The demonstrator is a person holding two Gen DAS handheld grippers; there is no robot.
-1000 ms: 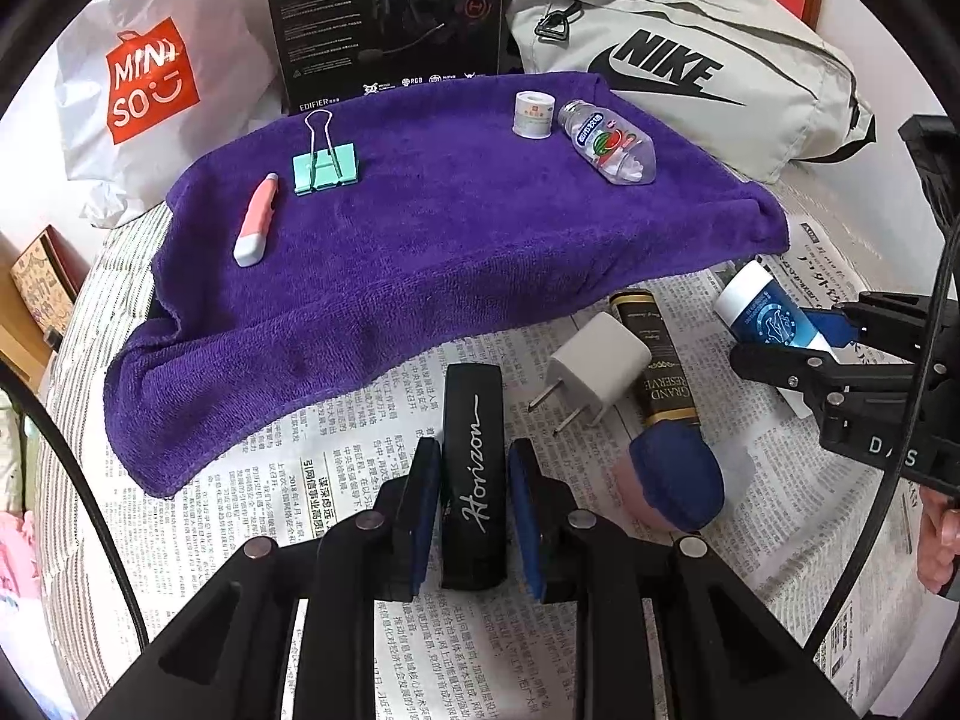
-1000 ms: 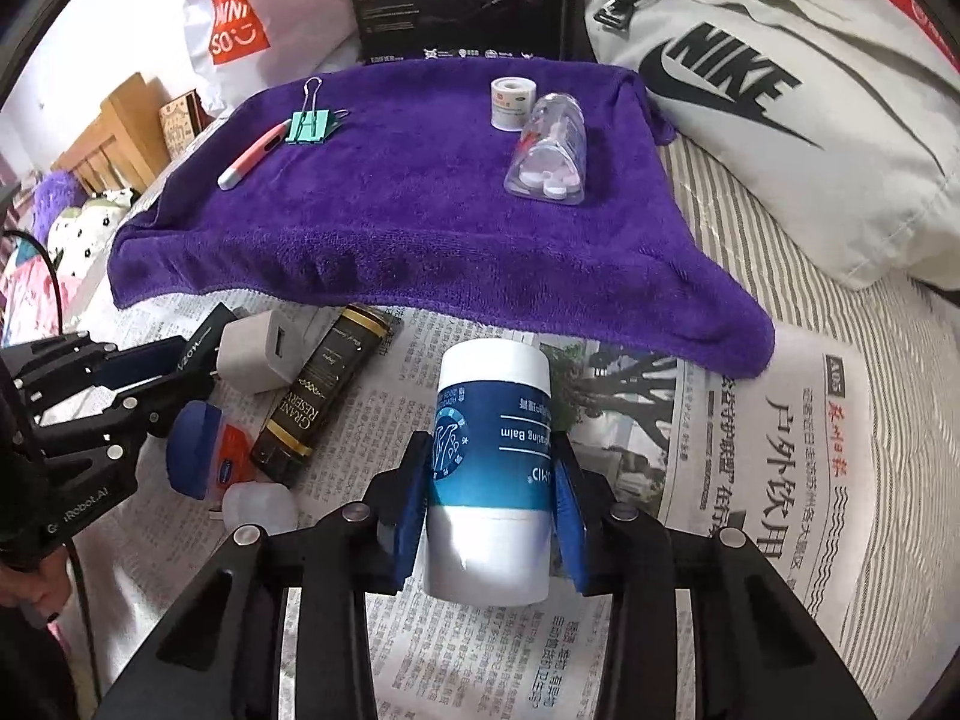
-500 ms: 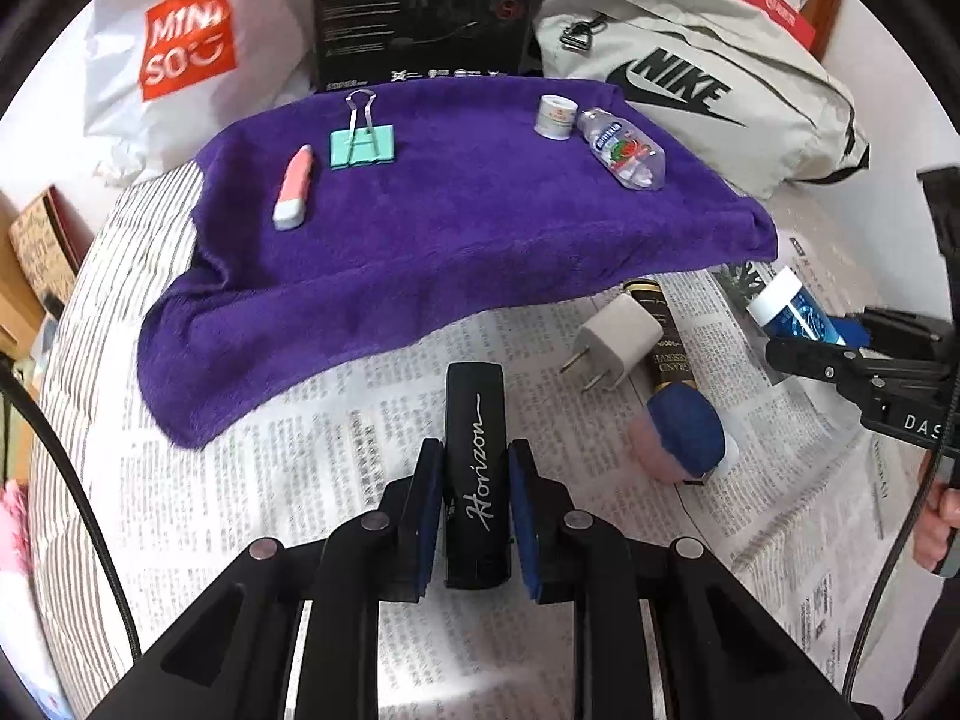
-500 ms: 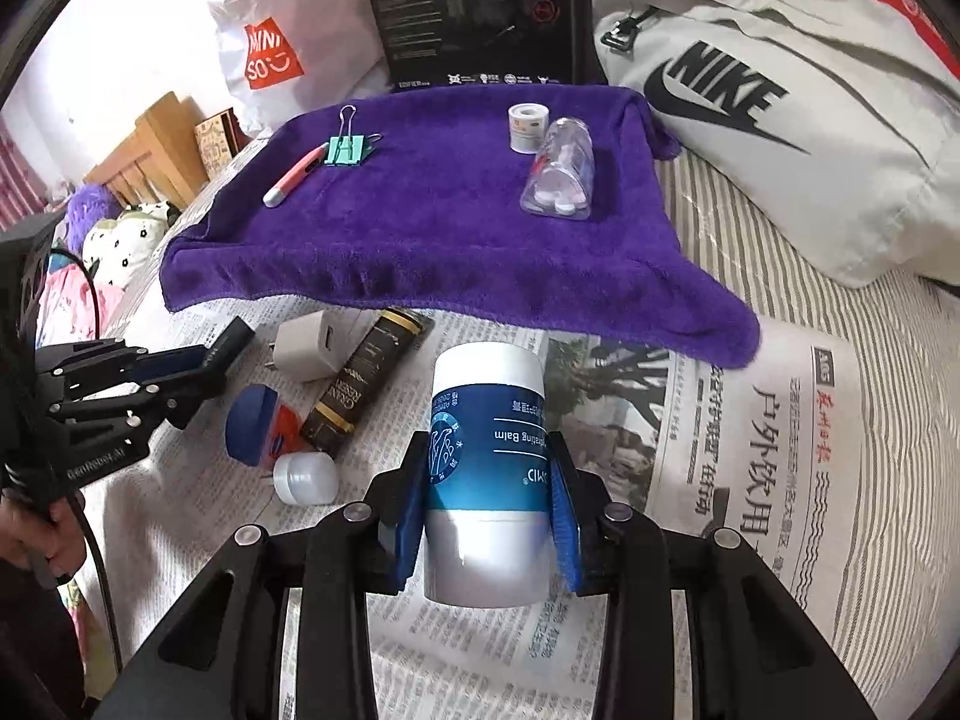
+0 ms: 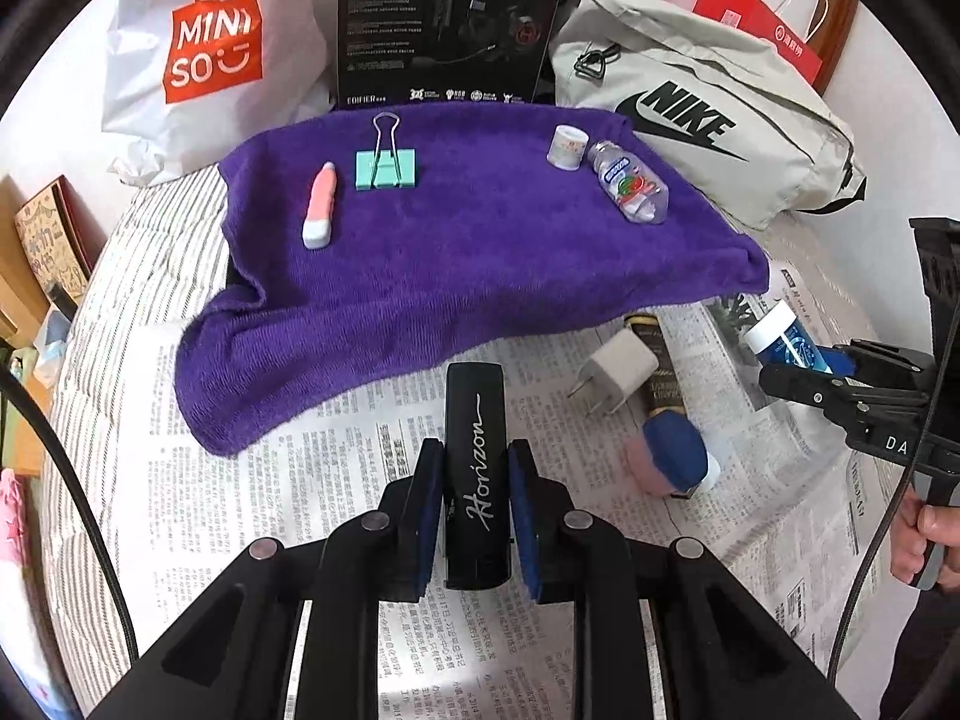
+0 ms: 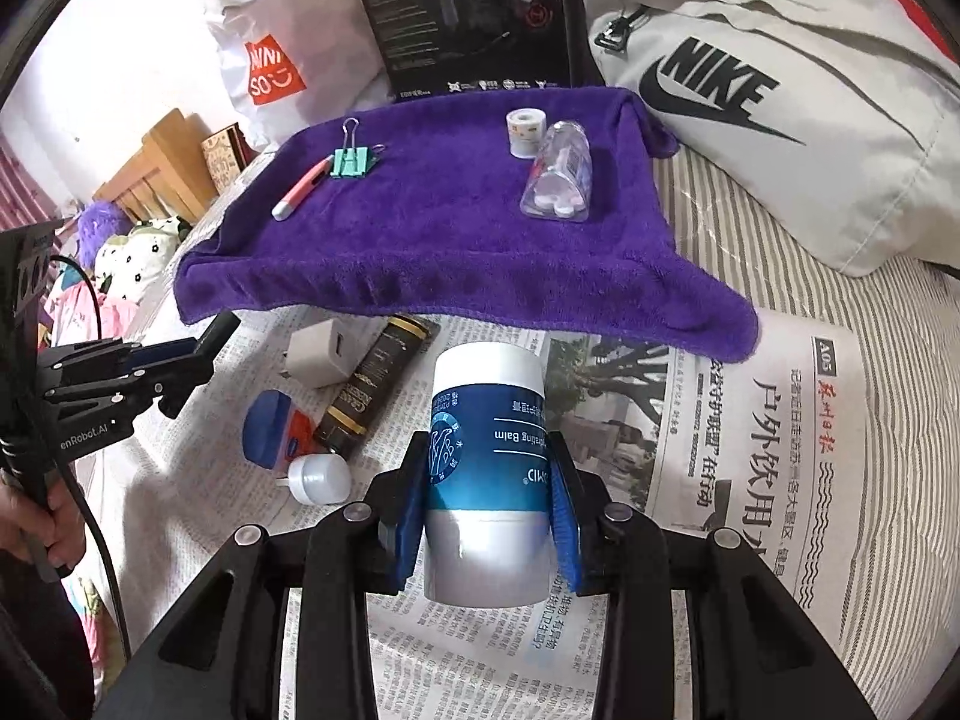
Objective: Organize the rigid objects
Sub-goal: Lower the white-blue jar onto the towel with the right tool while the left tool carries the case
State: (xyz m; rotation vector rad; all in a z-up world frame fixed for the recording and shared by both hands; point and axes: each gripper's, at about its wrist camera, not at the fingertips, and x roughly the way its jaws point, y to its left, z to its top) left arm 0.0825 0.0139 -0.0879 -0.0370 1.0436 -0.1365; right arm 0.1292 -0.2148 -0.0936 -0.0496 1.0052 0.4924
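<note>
My left gripper [image 5: 475,474] is shut on a black bar lettered "Horizon" [image 5: 477,432], held above the newspaper [image 5: 300,480]. My right gripper [image 6: 489,480] is shut on a blue-and-white balm jar [image 6: 489,420], also raised over the paper. The purple towel [image 5: 450,252] lies ahead, bearing a pink-white pen-like stick [image 5: 320,213], a green binder clip [image 5: 384,165], a small white roll [image 5: 566,146] and a clear pill bottle [image 5: 627,186]. On the paper lie a white plug adapter [image 5: 618,369], a dark tube [image 6: 375,384] and a blue-capped tub [image 5: 672,459].
A Miniso bag [image 5: 204,54], a black box [image 5: 450,18] and a Nike bag [image 5: 702,120] stand behind the towel. A small white cap [image 6: 318,477] lies near the tub. A hand [image 5: 924,540] holds the other gripper's handle. Wooden furniture [image 6: 162,174] is at far left.
Both grippers have lifted and pulled back with their loads; the towel and loose items now look farther off. The objects on the towel and paper have not moved.
</note>
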